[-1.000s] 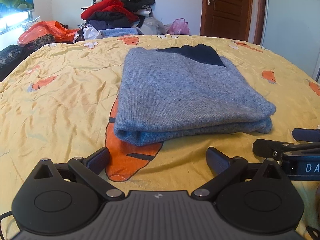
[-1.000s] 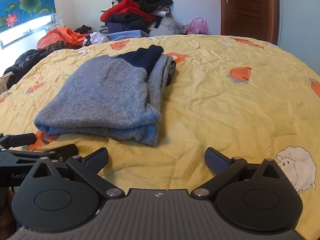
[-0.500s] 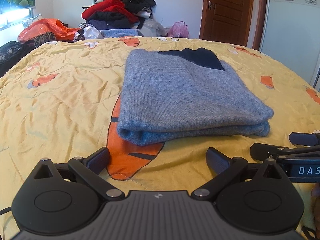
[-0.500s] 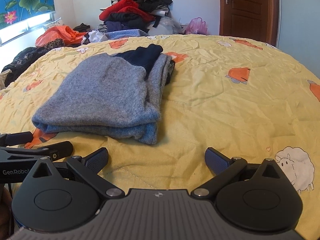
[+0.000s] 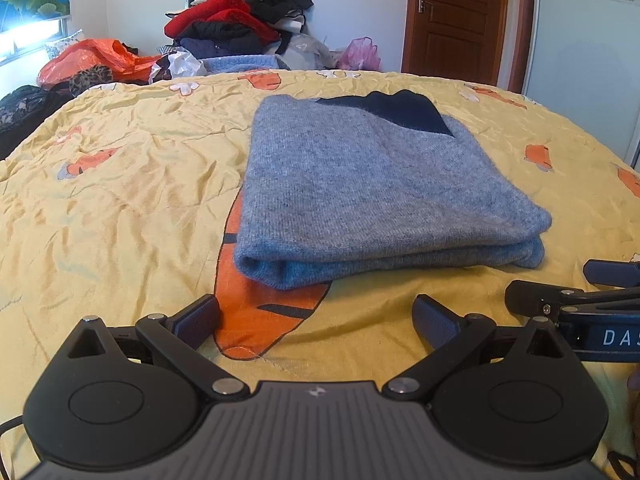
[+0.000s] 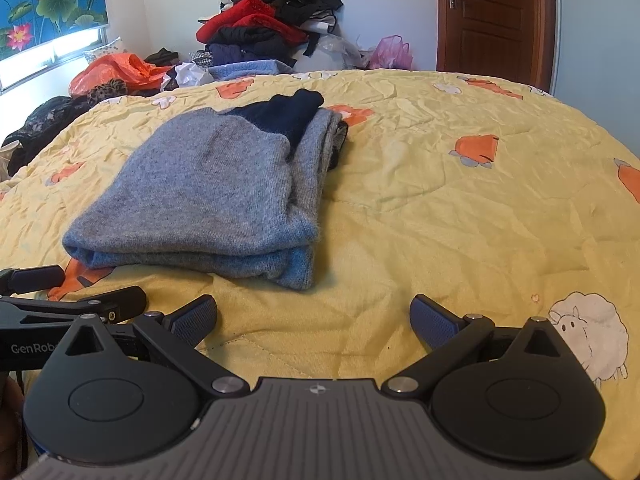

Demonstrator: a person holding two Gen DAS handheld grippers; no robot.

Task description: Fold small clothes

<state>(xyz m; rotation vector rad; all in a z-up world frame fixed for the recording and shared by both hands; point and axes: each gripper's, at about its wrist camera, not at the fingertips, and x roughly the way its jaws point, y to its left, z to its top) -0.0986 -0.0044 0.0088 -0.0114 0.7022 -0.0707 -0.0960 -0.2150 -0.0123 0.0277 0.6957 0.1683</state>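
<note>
Grey knitted wool, soft and fuzzy, is making up the folded sweater (image 5: 372,184), which is lying as a thick rectangular bundle on the yellow quilted bedspread (image 5: 120,200), with a dark navy panel showing at its far end. The left gripper (image 5: 316,318) is hovering just short of the bundle's rounded near fold, its fingers spread wide and holding nothing; the ribbed blue pads (image 5: 434,320) are sitting apart from the fabric. The right gripper (image 6: 314,316) is also standing wide and empty, with the sweater (image 6: 208,192) lying ahead of and beyond its left finger, layered edges facing it. The crinkled bedspread (image 6: 460,200) is printed with orange shapes and a white sheep (image 6: 588,332) beside the right finger. Beyond the bed, a heap of clothes (image 6: 272,28) is piling against the wall.
</note>
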